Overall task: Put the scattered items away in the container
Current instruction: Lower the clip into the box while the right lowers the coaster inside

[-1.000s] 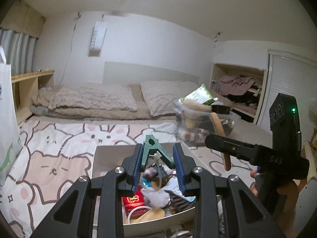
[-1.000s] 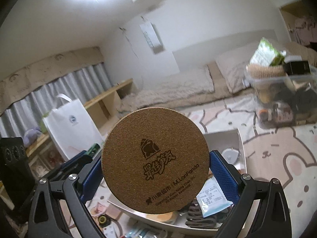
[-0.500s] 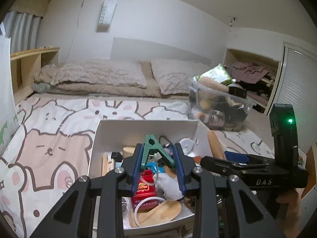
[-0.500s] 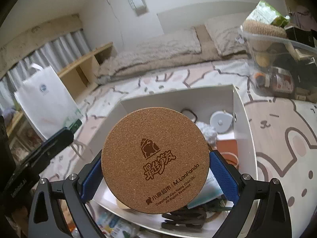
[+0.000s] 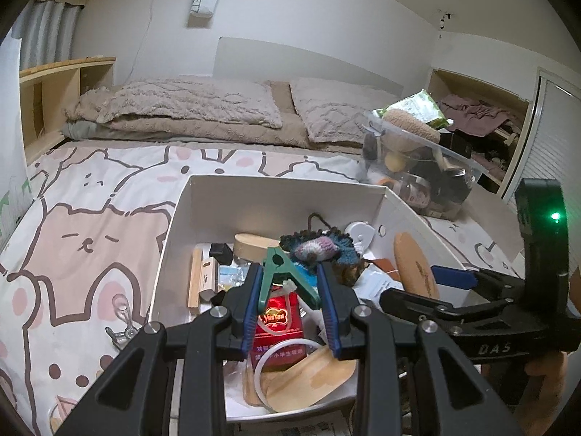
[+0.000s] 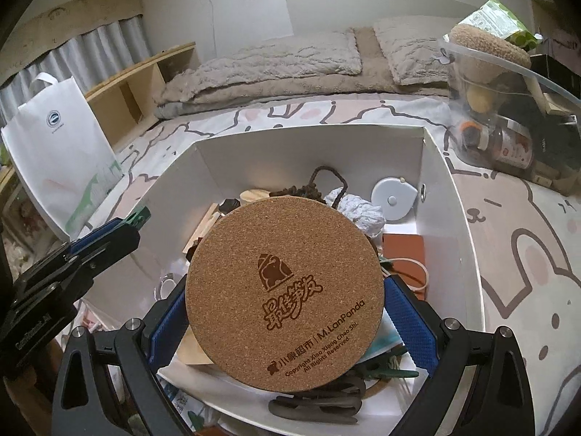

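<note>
A white open box (image 5: 283, 190) (image 6: 450, 196) stands on the bed, full of small items. My left gripper (image 5: 290, 290) is shut on a green clothes peg (image 5: 281, 276) and holds it above the box's near half. My right gripper (image 6: 287, 312) is shut on a round cork coaster (image 6: 285, 290) and holds it flat-faced over the box. In the left wrist view the coaster (image 5: 414, 267) shows edge-on above the box's right side, with the right gripper behind it. The left gripper's fingers (image 6: 105, 239) show at the left of the right wrist view.
A clear plastic bin (image 5: 417, 167) (image 6: 508, 116) full of things stands right of the box. A white shopping bag (image 6: 54, 152) stands at the left. A small metal clip (image 5: 121, 330) lies on the cartoon bedsheet (image 5: 90, 232) left of the box. Pillows (image 5: 189, 105) lie behind.
Both grippers have tilted down and moved forward over the box, still holding the peg and the coaster. The box's inside now fills both views.
</note>
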